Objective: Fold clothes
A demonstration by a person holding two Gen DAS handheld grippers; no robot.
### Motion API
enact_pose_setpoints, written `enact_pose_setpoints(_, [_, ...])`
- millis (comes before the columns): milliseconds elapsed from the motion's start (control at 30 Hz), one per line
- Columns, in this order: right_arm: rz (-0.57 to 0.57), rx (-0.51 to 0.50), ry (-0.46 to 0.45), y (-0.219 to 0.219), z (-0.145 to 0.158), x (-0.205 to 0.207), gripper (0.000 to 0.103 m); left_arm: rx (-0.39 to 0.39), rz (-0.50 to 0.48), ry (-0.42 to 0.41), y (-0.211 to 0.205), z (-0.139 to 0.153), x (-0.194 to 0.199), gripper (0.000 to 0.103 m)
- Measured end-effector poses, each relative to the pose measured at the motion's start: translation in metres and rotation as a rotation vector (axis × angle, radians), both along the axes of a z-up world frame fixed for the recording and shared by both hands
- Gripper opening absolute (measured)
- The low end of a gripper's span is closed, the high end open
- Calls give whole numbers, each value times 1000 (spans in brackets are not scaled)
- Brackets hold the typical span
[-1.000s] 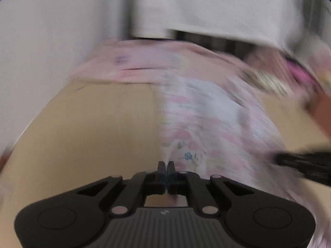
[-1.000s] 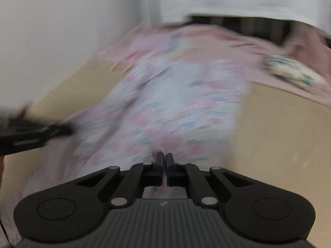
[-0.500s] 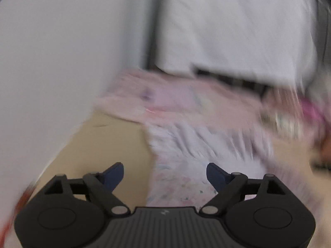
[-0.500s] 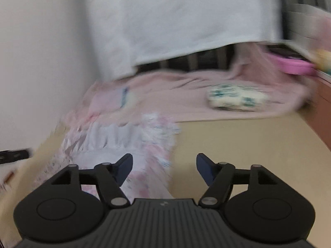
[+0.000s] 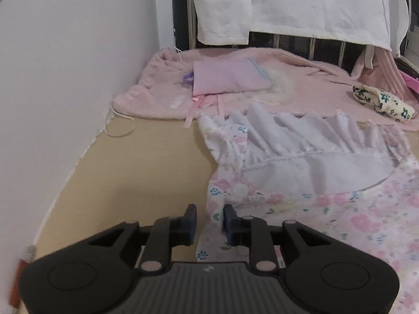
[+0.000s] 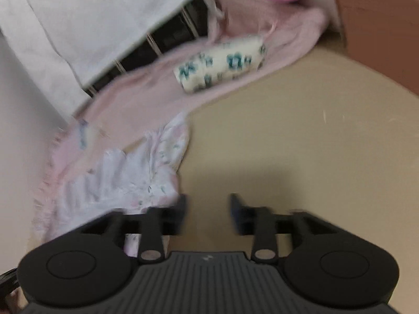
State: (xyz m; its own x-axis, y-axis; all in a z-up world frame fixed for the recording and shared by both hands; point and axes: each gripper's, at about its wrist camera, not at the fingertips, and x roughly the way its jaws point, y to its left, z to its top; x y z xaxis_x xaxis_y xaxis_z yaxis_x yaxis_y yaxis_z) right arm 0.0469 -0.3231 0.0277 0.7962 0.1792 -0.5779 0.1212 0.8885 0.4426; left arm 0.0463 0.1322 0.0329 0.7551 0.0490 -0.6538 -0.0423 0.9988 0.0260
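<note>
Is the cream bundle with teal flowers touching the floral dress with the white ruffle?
Apart. In the left wrist view the cream bundle lies on the pink blanket, and a strip of blanket shows between it and the floral dress.

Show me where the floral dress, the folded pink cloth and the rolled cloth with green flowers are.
Floral dress (image 5: 327, 209): left wrist view, on its flowered front below the white yoke.
Folded pink cloth (image 5: 227, 78): left wrist view, middle of its top face.
Rolled cloth (image 6: 222, 64): right wrist view, middle of the roll.
</note>
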Motion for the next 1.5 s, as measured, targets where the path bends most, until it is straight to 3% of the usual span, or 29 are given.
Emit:
enact_pose_setpoints(67, [73,-78,-104,1,19,-28,36,-46,-33,-57,-2,20,-16,29])
enact_pose_setpoints(133, [215,-169,-126,19,27,-39,32,-98,-97,-92,-10,35,-42,38])
enact_pose_setpoints(233, [359,-248,-81,52,11,-32,23,-29,-199,-64,-37,24,-53,36])
enact_pose_setpoints(267, [361,-285,-49,60,3,-28,19,19,-194,-43,-43,14,-50,22])
enact_pose_setpoints(333, [356,-344,4,69,-12,-23,18,38,-124,24,-36,-6,-43,7])
enact_pose_setpoints(467, [288,-373,37,53,-11,-36,17,-66,-72,29,-1,-17,-56,15])
enact_pose_setpoints(567, [278,-300,-59,43,11,-39,19,-71,-63,18,3,-17,-57,16])
enact_pose_setpoints(633, [334,-256,-96,53,19,-19,19,-48,-64,13,-3,-17,-54,17])
enact_pose_setpoints(767, [457,-309,-18,93,3,33,15,-26,-58,23,-6,-12,-53,19])
enact_pose_setpoints(833, [437,-379,17,103,-13,39,10,-73,-26,13,4,-1,-64,19])
enact_pose_setpoints(933, [388,-398,20,99,-17,23,11,-180,-47,-89,15,38,-104,21])
enact_pose_setpoints(1000, [346,-436,38,101,-11,12,11,-178,-82,-111,7,66,-136,26])
enact_pose_setpoints(1100, [419,-417,-96,111,18,-19,12,-146,-80,-110,-26,81,-184,39])
enact_pose_setpoints(1200, [517,-487,-144,140,29,-20,12,-118,-91,-61,-75,59,-222,41])
enact_pose_setpoints(1333, [592,-538,-29,160,8,6,12,-89,-90,-58,-123,34,-261,41])
enact_pose_setpoints(1367, [592,-537,-13,159,4,10,12,-88,-97,-26,-129,26,-261,41])
enact_pose_setpoints(1400, [584,-524,-3,156,0,16,12,-83,-107,21,-134,16,-257,39])
enact_pose_setpoints(1467, [559,-496,19,147,-7,25,13,-66,-117,82,-139,3,-247,22])
enact_pose_setpoints(1500, [536,-493,26,141,-9,26,13,-49,-110,83,-139,0,-243,23])
